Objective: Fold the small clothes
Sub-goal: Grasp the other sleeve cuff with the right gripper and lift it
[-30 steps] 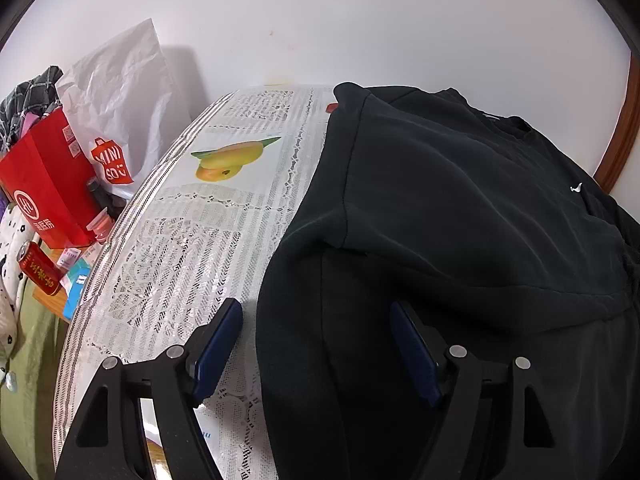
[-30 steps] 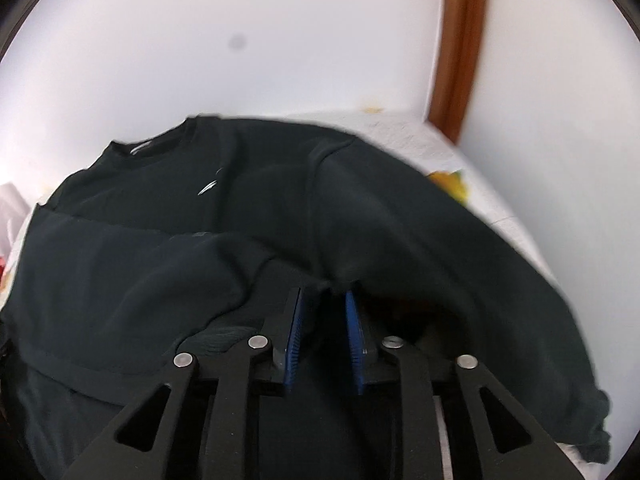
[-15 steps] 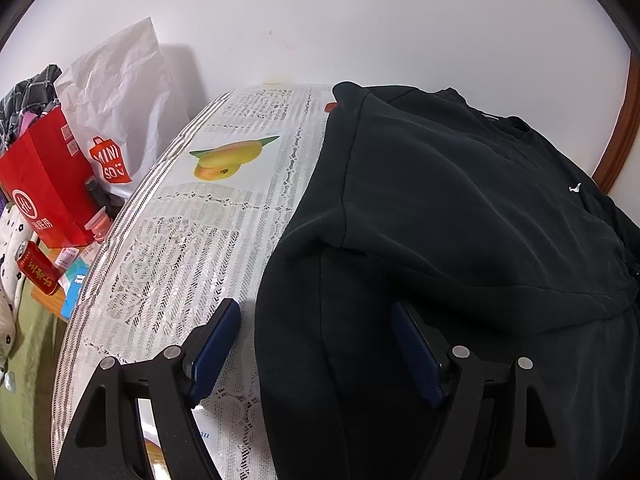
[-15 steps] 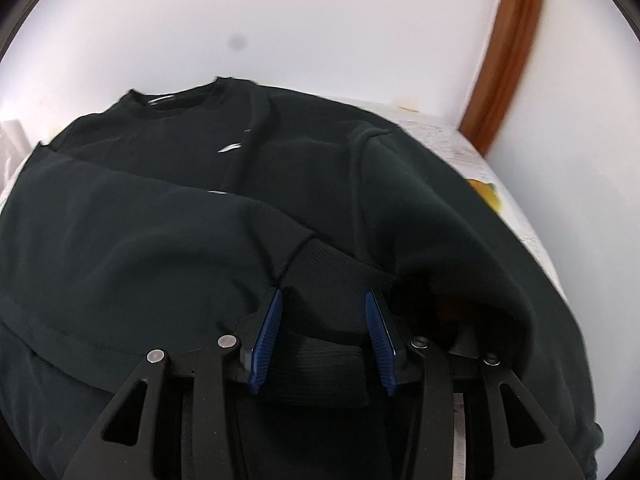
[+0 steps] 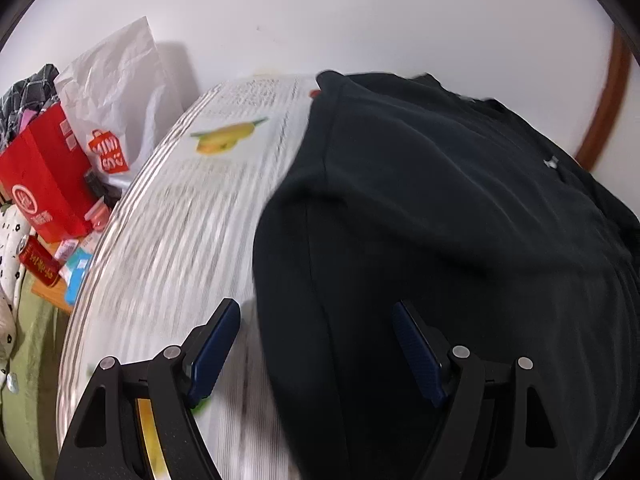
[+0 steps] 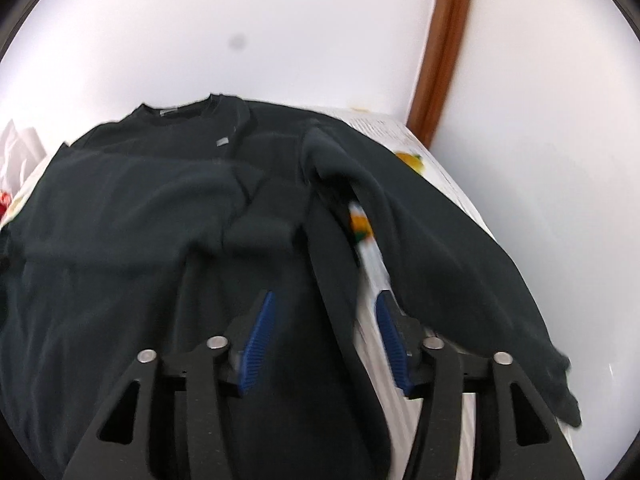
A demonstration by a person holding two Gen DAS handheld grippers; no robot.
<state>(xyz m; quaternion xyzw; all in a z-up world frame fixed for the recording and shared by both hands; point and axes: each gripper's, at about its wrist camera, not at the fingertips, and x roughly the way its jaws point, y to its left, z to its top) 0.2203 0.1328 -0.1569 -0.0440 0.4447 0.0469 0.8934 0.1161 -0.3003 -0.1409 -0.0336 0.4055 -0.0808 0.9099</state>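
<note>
One dark, long-sleeved sweatshirt (image 6: 168,208) is lying spread across the white lace-patterned tablecloth (image 5: 172,240), its left sleeve now folded across the chest while the right sleeve (image 6: 452,248) is still trailing toward the table edge. Having been clamped on that fabric a second ago, the right gripper (image 6: 326,340) is being drawn back with jaws parted and empty, so one sleeve fold is judged done. Over the sweatshirt's left edge the left gripper (image 5: 316,344) is being held wide open, nothing gripped.
</note>
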